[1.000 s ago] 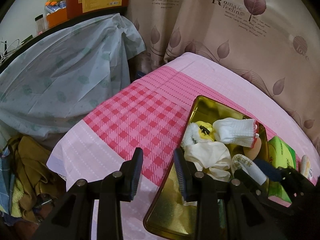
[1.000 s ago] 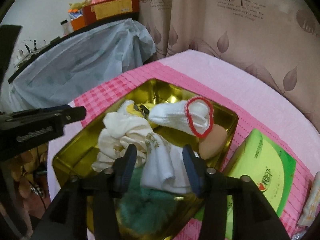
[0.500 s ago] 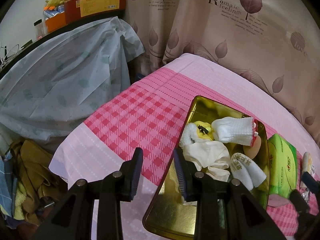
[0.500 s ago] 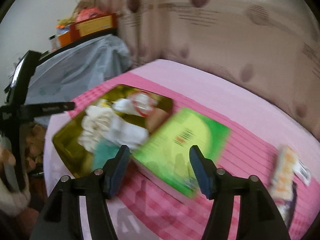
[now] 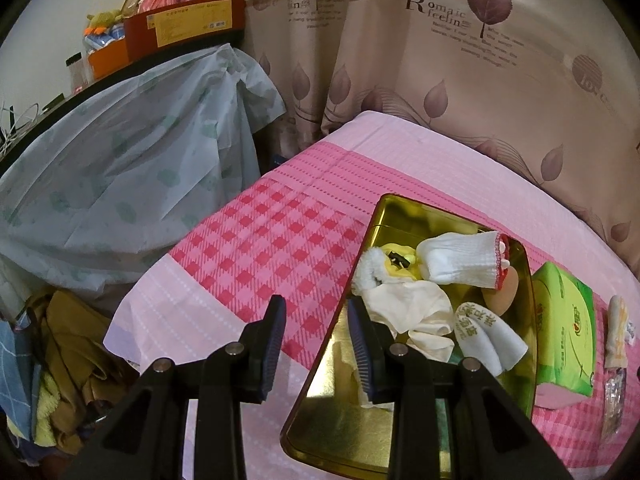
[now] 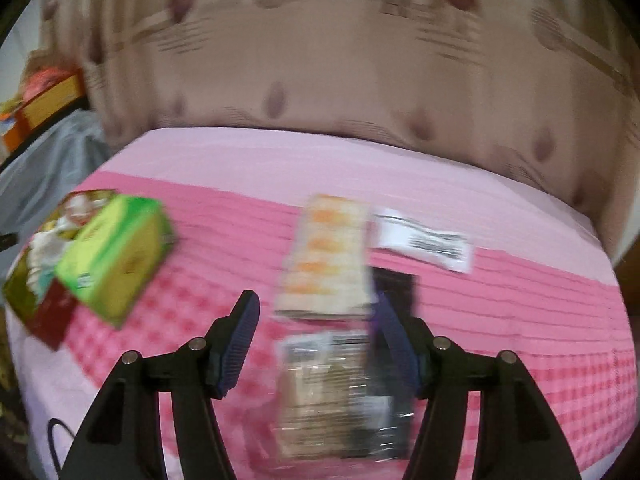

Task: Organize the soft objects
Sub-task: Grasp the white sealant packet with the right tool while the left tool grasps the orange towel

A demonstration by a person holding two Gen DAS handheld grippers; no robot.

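A gold tray (image 5: 332,356) on the pink checked cloth holds a white sock with red trim (image 5: 460,258), a crumpled cream cloth (image 5: 408,308), a folded white sock with green print (image 5: 484,328), a yellow item (image 5: 394,256) and a peach puff (image 5: 506,294). My left gripper (image 5: 315,304) hangs open over the tray's left rim, nothing between its pads. In the blurred right wrist view my right gripper (image 6: 316,298) stands open and empty above a cream orange-patterned cloth (image 6: 328,256) and a clear packet (image 6: 340,392). The tray (image 6: 20,292) lies far left.
A green tissue pack (image 5: 564,320) (image 6: 116,252) lies just right of the tray. A black item (image 6: 396,292) and a white label (image 6: 424,240) sit by the patterned cloth. A leaf-print curtain (image 5: 440,80) backs the table; a plastic-covered shelf (image 5: 120,176) and heaped clothes (image 5: 68,352) are at left.
My right gripper let go of the folded printed sock in the tray, opened wider and swung right, past the green pack to the packets. The left gripper has kept still.
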